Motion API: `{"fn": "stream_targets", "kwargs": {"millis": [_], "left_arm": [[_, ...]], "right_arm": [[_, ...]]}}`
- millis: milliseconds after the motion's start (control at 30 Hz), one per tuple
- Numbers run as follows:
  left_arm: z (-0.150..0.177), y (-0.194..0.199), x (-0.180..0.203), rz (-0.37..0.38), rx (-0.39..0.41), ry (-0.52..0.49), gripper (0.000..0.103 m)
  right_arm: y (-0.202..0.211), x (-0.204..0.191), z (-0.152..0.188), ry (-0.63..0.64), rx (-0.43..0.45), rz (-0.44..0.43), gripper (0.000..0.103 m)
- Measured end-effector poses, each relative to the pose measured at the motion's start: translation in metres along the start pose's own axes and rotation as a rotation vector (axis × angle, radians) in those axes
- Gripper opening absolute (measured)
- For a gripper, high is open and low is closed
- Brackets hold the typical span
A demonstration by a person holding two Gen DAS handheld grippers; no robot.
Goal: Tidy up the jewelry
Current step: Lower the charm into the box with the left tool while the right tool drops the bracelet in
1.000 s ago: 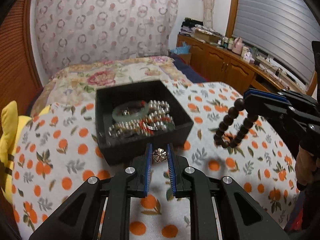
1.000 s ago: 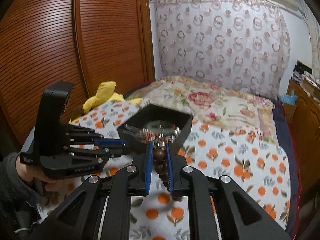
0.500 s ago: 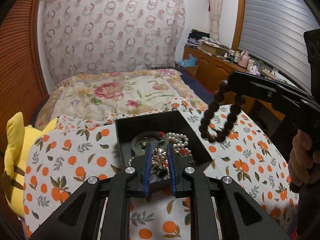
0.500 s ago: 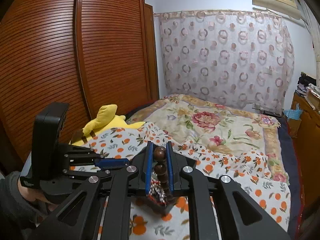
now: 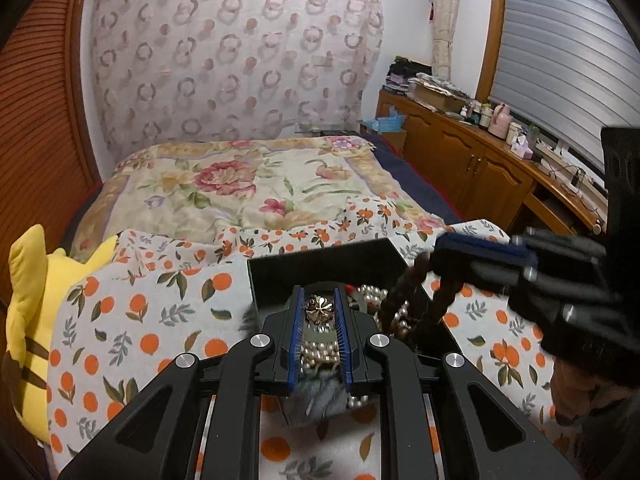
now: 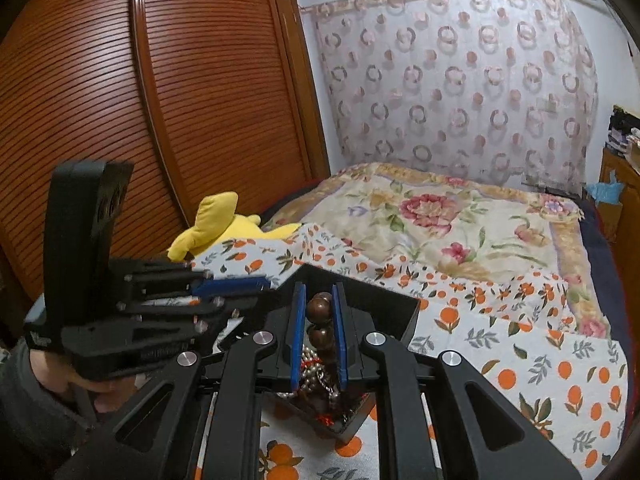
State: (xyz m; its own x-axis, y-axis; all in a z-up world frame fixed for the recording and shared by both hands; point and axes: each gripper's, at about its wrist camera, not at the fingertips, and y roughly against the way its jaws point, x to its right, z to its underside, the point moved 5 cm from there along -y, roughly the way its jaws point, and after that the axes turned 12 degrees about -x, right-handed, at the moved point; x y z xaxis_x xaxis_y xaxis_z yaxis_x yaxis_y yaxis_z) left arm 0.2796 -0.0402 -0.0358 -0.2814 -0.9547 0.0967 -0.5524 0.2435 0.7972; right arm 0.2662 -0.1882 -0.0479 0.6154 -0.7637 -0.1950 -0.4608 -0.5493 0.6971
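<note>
We cannot see most of the black box (image 5: 320, 264) from the left wrist: the gripper frame covers its near wall and much of the jewelry inside. The right gripper (image 5: 476, 256) is smeared by motion there, and the dark bead bracelet (image 5: 408, 292) hanging from it blurs into streaks, its beads hard to tell apart. The hand (image 5: 576, 392) below it runs off the frame's edge. From the right wrist, the box's near corner (image 6: 336, 428) hides under the gripper arms, and the pile inside is too tangled to sort out. The yellow plush toy (image 6: 224, 224) is half covered.
</note>
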Motion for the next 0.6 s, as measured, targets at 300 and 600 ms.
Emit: {"fn": "stream_targets", "kwargs": {"millis": [300,600], "left_arm": [[-0.020,-0.022,-0.006,-0.016,-0.025,0.000,0.014],[-0.031,-0.037,-0.012,-0.026,-0.037,0.006,0.014]], "right_arm": [[-0.013,0.006,0.007,-0.017,-0.035,-0.001,0.016],[-0.010,0.011,0.008,-0.031,-0.027,0.021,0.027]]}}
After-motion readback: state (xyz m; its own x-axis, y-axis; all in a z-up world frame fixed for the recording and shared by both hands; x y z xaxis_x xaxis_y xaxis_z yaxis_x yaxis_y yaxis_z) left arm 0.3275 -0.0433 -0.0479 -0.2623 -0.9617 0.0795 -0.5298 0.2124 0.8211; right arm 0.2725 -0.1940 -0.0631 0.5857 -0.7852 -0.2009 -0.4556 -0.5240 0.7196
